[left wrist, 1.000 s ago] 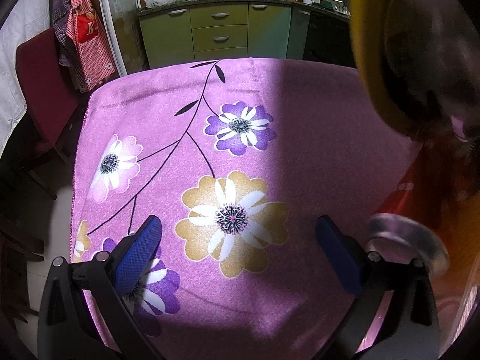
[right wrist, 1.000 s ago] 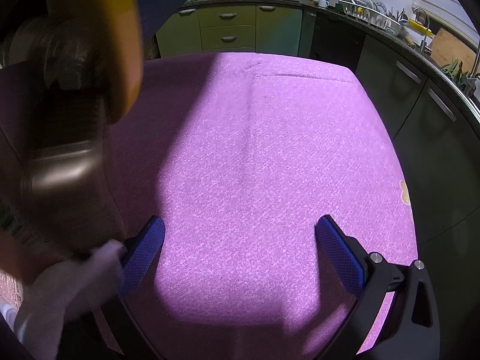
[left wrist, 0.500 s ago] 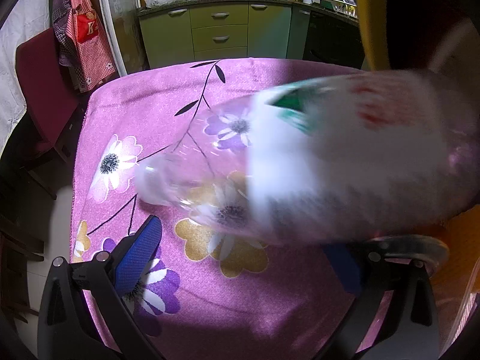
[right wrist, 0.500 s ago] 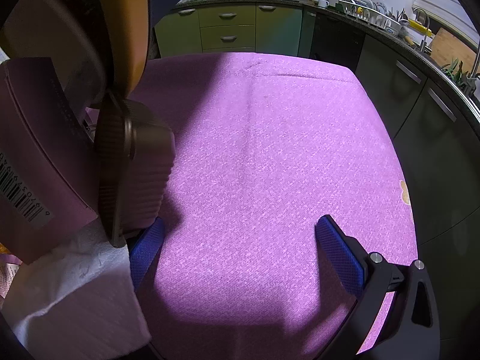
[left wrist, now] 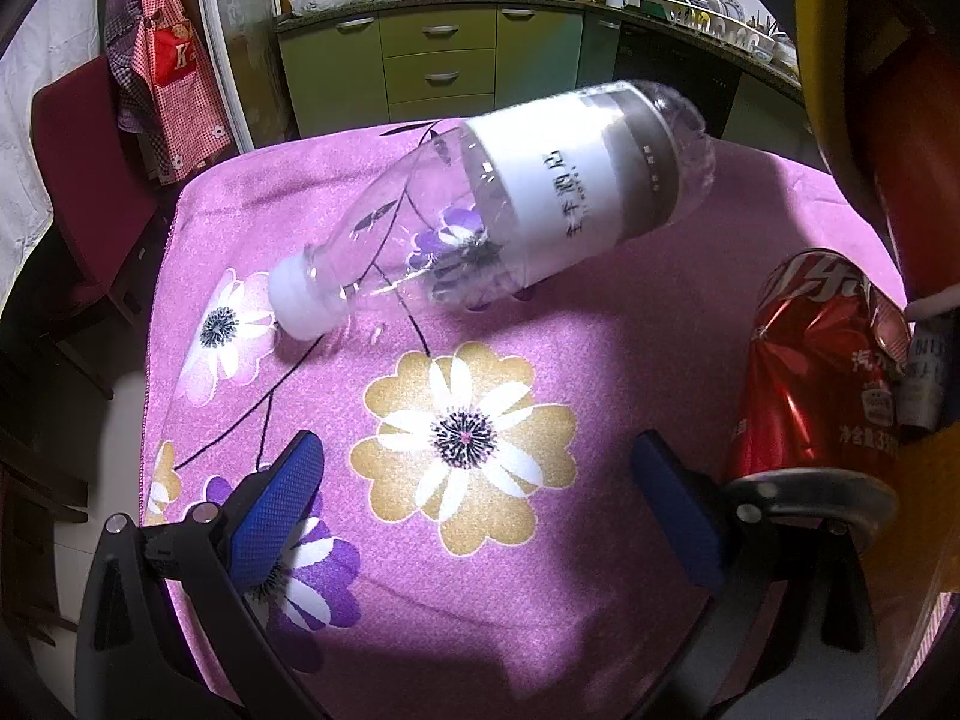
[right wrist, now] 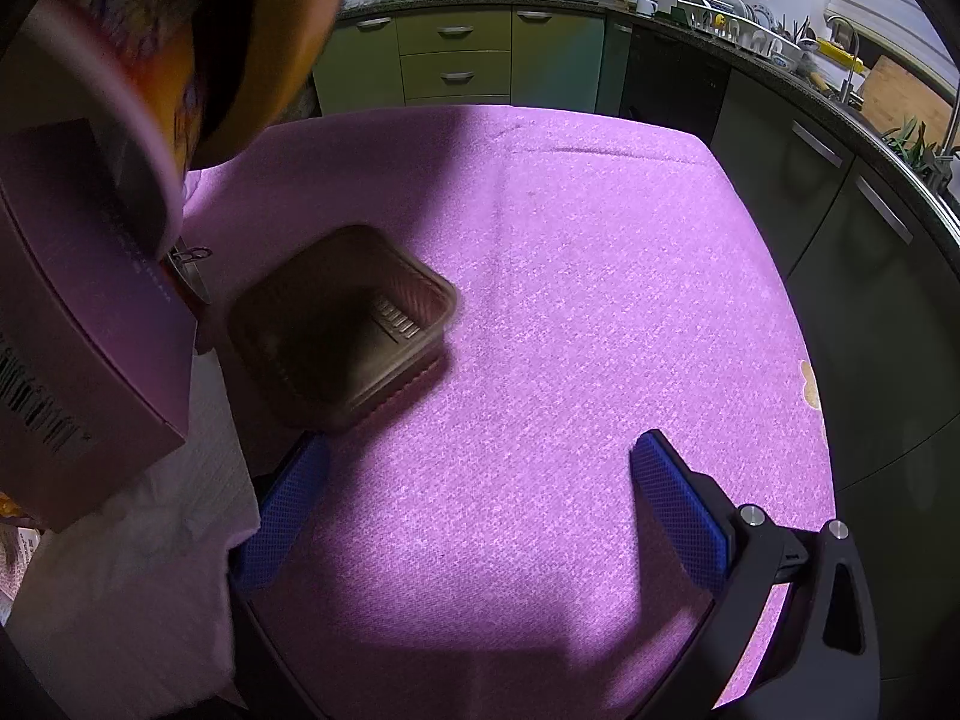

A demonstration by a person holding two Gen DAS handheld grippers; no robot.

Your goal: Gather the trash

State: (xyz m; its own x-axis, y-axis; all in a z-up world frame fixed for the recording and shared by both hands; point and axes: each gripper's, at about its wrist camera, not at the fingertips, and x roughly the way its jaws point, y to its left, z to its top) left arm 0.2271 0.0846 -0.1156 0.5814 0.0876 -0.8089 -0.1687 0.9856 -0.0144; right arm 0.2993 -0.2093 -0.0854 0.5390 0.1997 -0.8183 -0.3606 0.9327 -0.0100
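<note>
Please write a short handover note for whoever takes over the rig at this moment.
Left gripper: jaws open, empty, above the floral tablecloth.
Right gripper: jaws open, empty.
Trash on the table: clear plastic bottle with its cap end down to the left, crushed red can at the right edge, dark plastic tray, purple carton, white paper towel.
Done: nothing collected.
Left: pick up every piece; no bin is in view.
</note>
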